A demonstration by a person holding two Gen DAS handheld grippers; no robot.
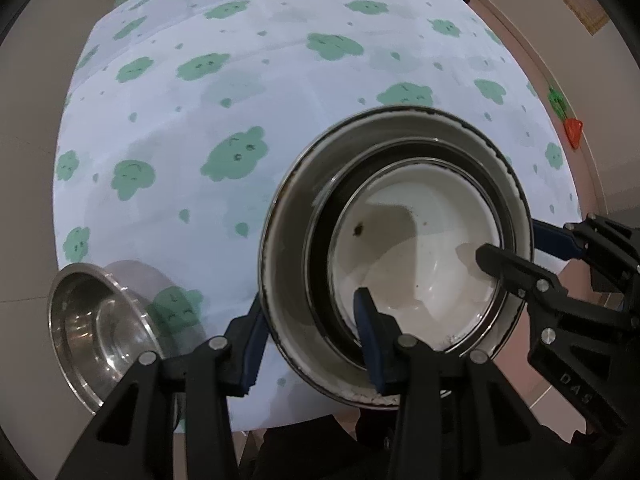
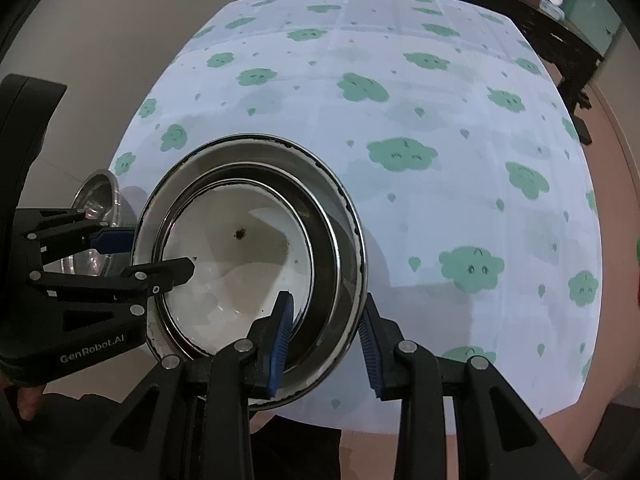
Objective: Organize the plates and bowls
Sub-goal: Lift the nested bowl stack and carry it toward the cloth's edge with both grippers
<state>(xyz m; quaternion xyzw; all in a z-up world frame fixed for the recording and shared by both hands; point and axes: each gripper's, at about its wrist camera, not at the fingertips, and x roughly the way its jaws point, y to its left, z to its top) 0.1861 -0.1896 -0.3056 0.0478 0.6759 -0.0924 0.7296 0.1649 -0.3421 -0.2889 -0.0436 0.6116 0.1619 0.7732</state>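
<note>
A stack of nested dishes point(image 1: 304, 240) stands on the table: a steel outer bowl, a steel plate in it, and a white enamel bowl point(image 1: 416, 248) innermost. It also shows in the right wrist view point(image 2: 340, 240). My left gripper point(image 1: 312, 336) straddles the stack's near-left rim, one finger inside the white bowl, one outside. My right gripper point(image 2: 326, 344) straddles the stack's rim the same way on the right side; it shows in the left wrist view point(image 1: 516, 248). Whether either one pinches the rim is unclear. A separate small steel bowl point(image 1: 96, 328) sits at the table's near-left corner.
The table wears a white cloth with green cloud prints point(image 2: 440, 120). A dark wooden bench point(image 2: 560, 40) stands beyond the table at the far right. A red and green sticker point(image 1: 572, 128) is on the floor's edge at right.
</note>
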